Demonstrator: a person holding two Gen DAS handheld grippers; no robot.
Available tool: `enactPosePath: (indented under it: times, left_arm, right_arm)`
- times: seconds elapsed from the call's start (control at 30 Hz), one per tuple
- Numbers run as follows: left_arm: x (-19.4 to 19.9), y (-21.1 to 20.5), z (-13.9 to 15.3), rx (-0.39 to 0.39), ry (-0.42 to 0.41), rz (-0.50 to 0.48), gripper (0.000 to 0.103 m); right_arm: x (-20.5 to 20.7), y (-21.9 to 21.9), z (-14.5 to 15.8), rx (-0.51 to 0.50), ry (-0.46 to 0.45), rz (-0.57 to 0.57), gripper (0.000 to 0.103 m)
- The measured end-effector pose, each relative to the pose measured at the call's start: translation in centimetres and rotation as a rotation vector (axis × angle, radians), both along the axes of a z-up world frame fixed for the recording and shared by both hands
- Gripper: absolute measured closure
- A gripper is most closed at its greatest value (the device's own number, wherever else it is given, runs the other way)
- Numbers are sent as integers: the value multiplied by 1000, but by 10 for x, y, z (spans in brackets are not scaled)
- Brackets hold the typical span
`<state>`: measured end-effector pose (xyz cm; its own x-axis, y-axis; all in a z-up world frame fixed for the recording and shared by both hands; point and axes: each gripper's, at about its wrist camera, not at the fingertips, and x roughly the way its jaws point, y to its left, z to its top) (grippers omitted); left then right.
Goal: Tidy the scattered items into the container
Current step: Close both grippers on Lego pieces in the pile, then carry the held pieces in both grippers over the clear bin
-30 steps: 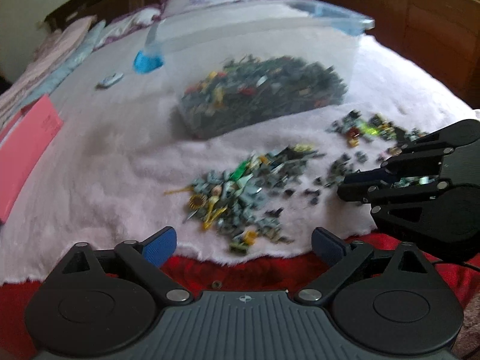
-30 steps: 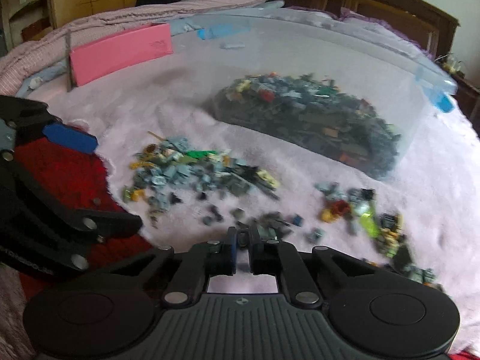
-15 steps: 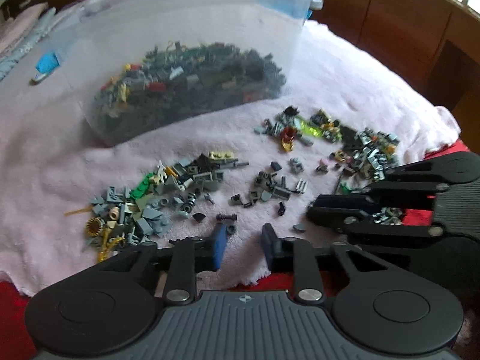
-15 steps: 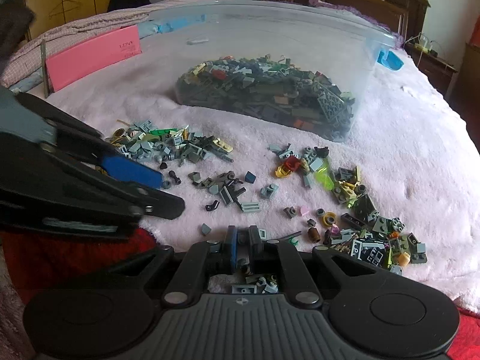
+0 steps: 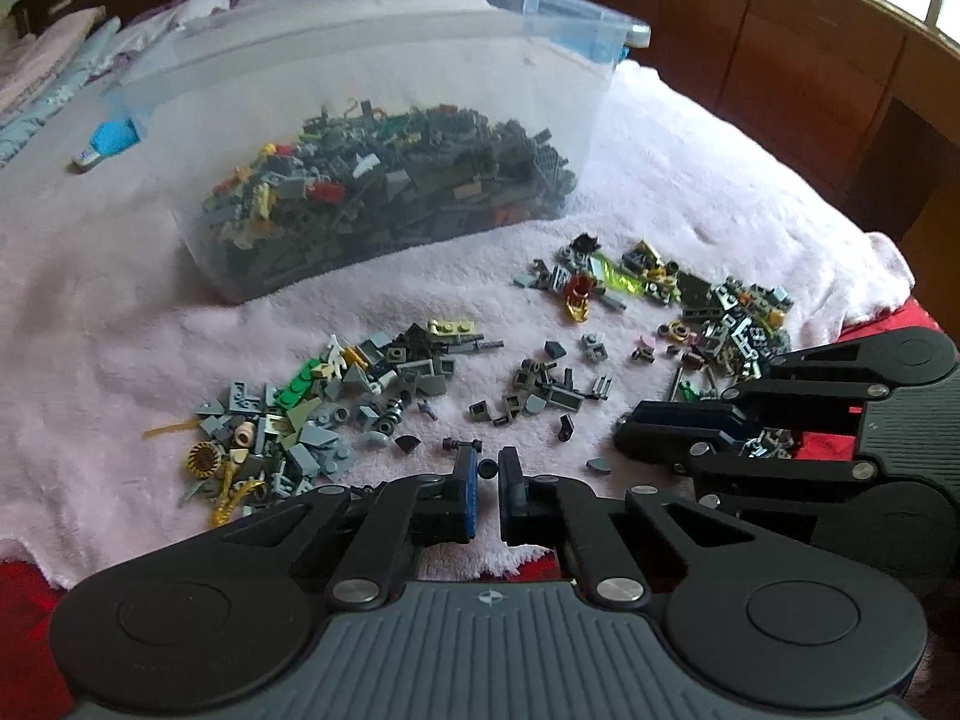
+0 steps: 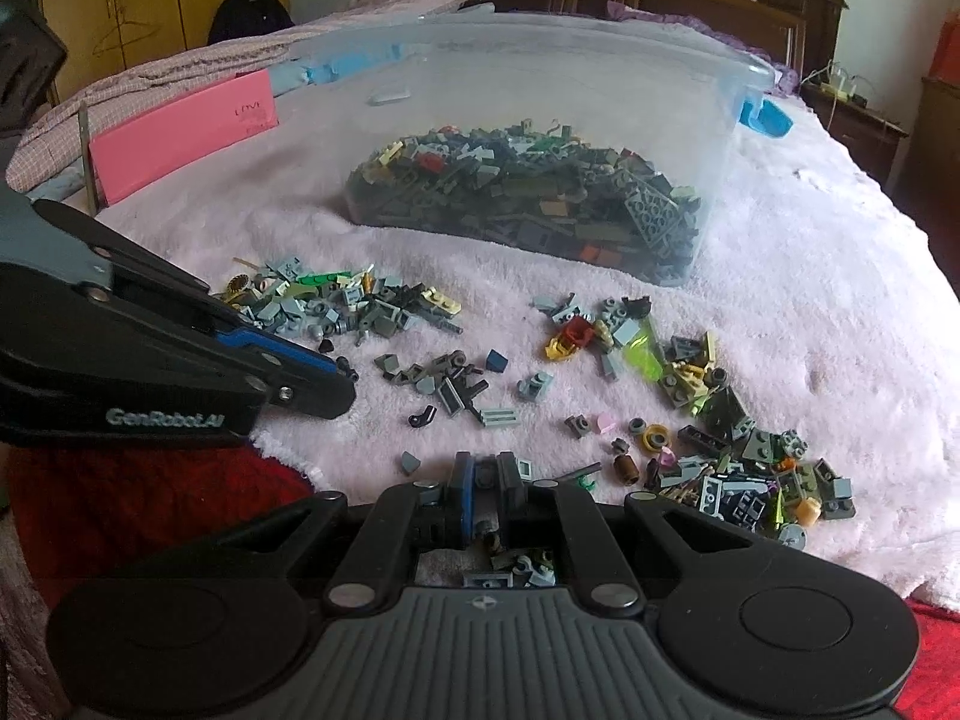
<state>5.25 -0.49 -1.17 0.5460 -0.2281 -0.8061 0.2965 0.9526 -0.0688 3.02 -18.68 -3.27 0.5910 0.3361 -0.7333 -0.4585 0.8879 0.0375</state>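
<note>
Left gripper (image 5: 487, 483): clenched on a small dark brick piece (image 5: 487, 469), low over the near edge of the pink blanket (image 5: 120, 312). Right gripper (image 6: 485, 483): likewise closed on a small dark piece (image 6: 485, 480), with loose bits lodged behind its fingers; positioned just right of the left gripper, near the blanket's front edge.

Scattered bricks: three loose groups on the blanket. Left heap (image 5: 312, 414) of grey, green and gold parts; middle scatter (image 5: 540, 390) of dark parts; right heap (image 6: 732, 462) nearest the right gripper.

Clear plastic bin (image 5: 540, 48): upright on the blanket beyond all three groups, already holding a deep layer of bricks, rim open.

Governing relation: bin straight ahead of both grippers and farther from the front edge than every heap, long axis running across the view. Judged roughly equal reach for either hand; left heap closer to the left gripper. Carry over the near wall required; risk of dropping small pieces short.
</note>
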Motion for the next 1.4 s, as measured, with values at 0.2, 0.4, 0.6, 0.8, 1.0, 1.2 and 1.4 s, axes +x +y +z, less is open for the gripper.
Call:
enactPosePath:
  times: [0.2,0.4,0.6,0.8,1.0,1.2,1.4]
  left_arm:
    - [-10,7,14,-17,-35,13,94]
    - [-13,13,25,-32,-64,31,94]
    - [-14,15,22,-35,-57,37,94]
    - [-16,16,18,-37,-42,40,94]
    - [-17,14,20,-31,-50,32,94]
    - [-20,14,30,-34,-85,33,94]
    - [-22,14,45,-38,-130,34,94]
  right_arm:
    - [-5,4,9,-13,-28,17,95]
    - [-11,6,24,-11,-72,30,95]
    - [-10,10,22,-35,-47,40,92]
    - [0,9,6,-51,13,11,85]
    - [7,11,0,-44,14,16,95]
    - [-2,14,16,-49,-42,44,95]
    - [-6,14,48,-18,-121,42,95]
